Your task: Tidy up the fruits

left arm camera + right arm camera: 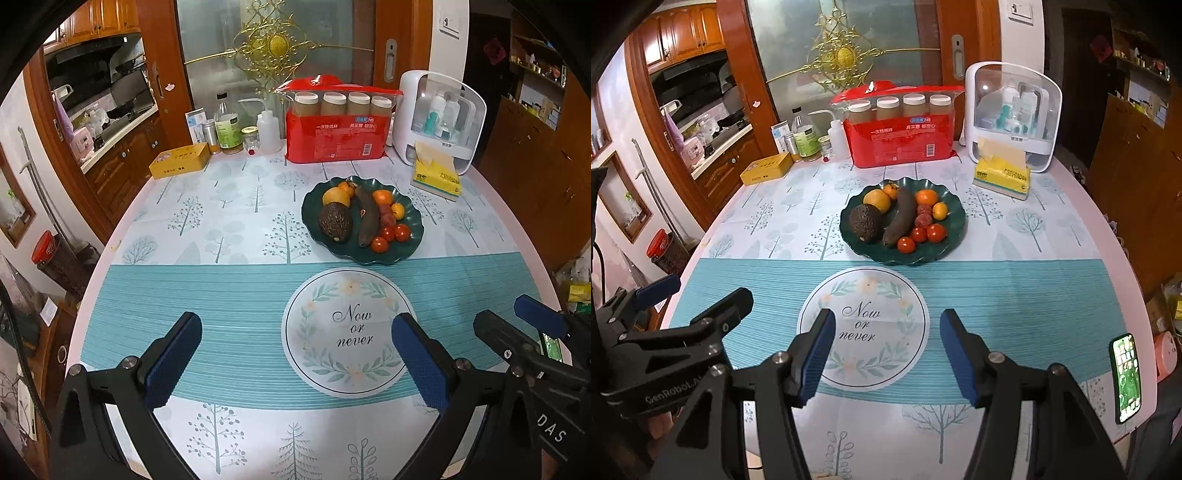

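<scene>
Both sets of jaws spread wide and empty, hovering side by side above the worktop: left gripper, right gripper. Well ahead of both, dark green scalloped plate piled with avocado, brown banana, cherry tomatoes, tangerine

Black hand-held gripper frames, silver screws, ribbed blue pads, white lettering.

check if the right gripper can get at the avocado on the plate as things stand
Probably yes: the right gripper is open, the avocado sits at the plate's near edge, and only bare tablecloth lies between.
</scene>
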